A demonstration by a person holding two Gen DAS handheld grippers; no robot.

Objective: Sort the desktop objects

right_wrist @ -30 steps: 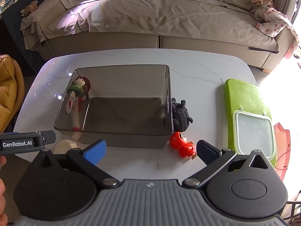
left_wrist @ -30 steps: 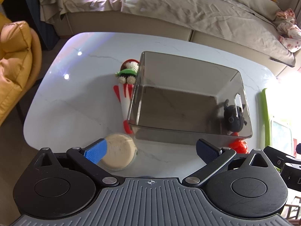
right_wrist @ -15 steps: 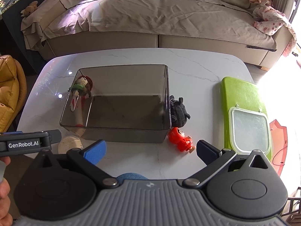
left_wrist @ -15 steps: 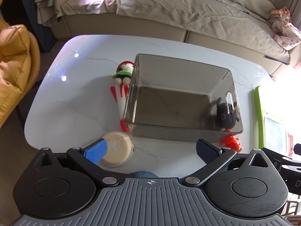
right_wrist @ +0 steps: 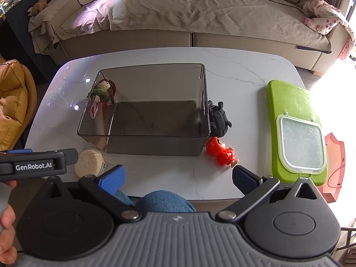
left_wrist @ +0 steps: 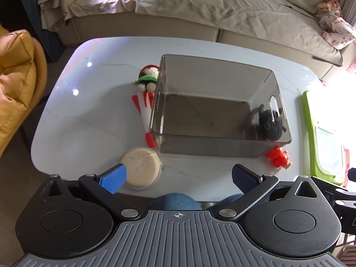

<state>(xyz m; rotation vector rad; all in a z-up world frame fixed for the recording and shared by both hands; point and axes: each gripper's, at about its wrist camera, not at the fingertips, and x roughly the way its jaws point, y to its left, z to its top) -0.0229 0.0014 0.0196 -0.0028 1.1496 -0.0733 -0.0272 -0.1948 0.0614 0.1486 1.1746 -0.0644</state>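
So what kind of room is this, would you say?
Most likely a home living room: a white marble-look table stands before a long sofa draped in a beige cover, with a yellow cushioned armchair at the left and small toys around a smoky plastic bin.

The left gripper point(left_wrist: 178, 175) and right gripper point(right_wrist: 178, 175) are held spread wide, empty, above the table's near edge.

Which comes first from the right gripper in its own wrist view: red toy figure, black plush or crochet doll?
From the right gripper:
1. Red toy figure, near its right finger.
2. Black plush, behind it, against the bin's right wall.
3. Crochet doll, beyond the bin's far left corner.
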